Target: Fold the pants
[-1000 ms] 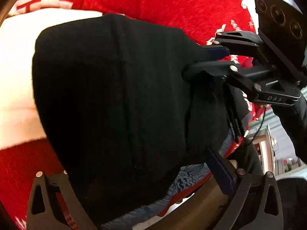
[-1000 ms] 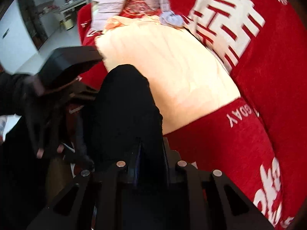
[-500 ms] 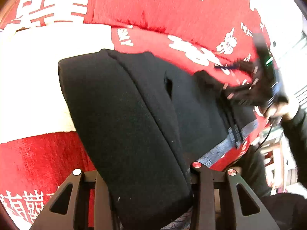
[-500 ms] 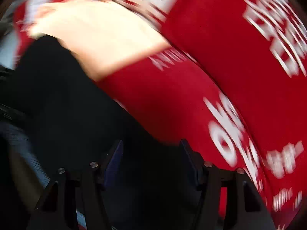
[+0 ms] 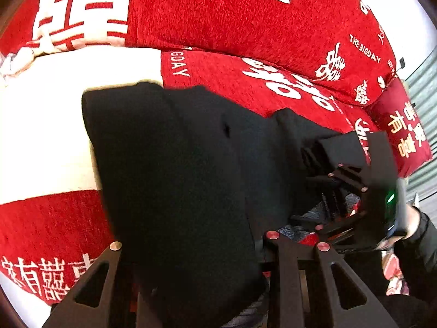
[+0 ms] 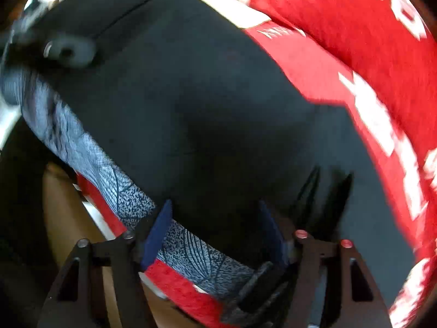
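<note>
Pants folded once, more folding left.
Our left gripper clamps the black pants; our right gripper, jaws opening, straddles their near edge.

Plain black fabric pants fill mid-frame. The plush cover behind is red with white characters; lower left, grey leaf-veined cloth.

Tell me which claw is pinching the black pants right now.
The left claw: it's closing on the black pants, while the right claw is opening.
</note>
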### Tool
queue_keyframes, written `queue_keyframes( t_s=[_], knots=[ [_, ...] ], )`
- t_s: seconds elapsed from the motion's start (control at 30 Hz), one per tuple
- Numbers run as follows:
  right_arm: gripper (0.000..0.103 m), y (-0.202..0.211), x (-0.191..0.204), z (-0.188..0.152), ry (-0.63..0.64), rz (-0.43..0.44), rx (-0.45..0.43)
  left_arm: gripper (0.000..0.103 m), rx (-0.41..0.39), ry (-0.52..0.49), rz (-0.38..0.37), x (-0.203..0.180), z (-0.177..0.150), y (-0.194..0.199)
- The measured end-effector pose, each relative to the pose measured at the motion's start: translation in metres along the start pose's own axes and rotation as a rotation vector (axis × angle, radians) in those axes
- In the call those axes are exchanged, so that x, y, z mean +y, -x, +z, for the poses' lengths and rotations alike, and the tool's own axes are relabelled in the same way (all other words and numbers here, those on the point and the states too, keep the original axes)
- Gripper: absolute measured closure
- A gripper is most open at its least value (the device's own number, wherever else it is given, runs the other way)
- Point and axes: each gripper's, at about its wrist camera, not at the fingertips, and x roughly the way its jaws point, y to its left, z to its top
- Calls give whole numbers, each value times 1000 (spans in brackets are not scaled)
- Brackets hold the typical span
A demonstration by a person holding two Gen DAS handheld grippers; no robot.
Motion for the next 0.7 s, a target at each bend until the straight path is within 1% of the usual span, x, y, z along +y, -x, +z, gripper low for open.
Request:
queue_keyframes(
  t_s=[0.03,0.07,0.13,0.17,0.2,0.23,0.27,0.3,0.33,0.37,0.43,0.5,0.6,0.63,0.7],
  knots=[
    [32,8,-5,-1,-43,14,-7,72,4,-1,20,-3,1,1],
    [32,17,-8,-4,-76,33,-35,72,8,10,29,-4,2,0],
    [32,29,-14,-13,-113,88,-78,75,24,26,36,-6,5,-1],
    [31,29,-16,-17,-134,99,-65,75,29,26,40,-7,7,-1],
    [28,24,-17,-23,-161,129,-58,76,34,29,47,-8,8,-2],
    [27,16,-17,-29,-190,183,-39,76,41,35,51,-9,10,-2],
    [23,7,-13,-32,-199,204,-34,77,47,41,55,-12,12,-3],
    [21,7,-6,-36,-169,164,-74,77,51,44,60,-14,13,-3],
    [19,7,3,-36,-131,127,-77,77,53,41,68,-18,15,-2],
    [19,10,11,-32,-123,104,-73,77,53,37,73,-22,16,1],
    [19,19,13,-32,-132,98,-81,78,47,34,70,-30,20,8],
    [19,38,9,-39,-139,81,-131,78,37,25,63,-42,25,16],
    [19,72,-8,-59,-187,24,-197,79,15,3,44,-66,33,28],
    [19,85,-21,-70,-225,-5,-217,79,12,-16,47,-79,37,30],
    [19,96,-56,-82,-287,-43,-241,79,6,-58,44,-102,44,34]
  ],
)
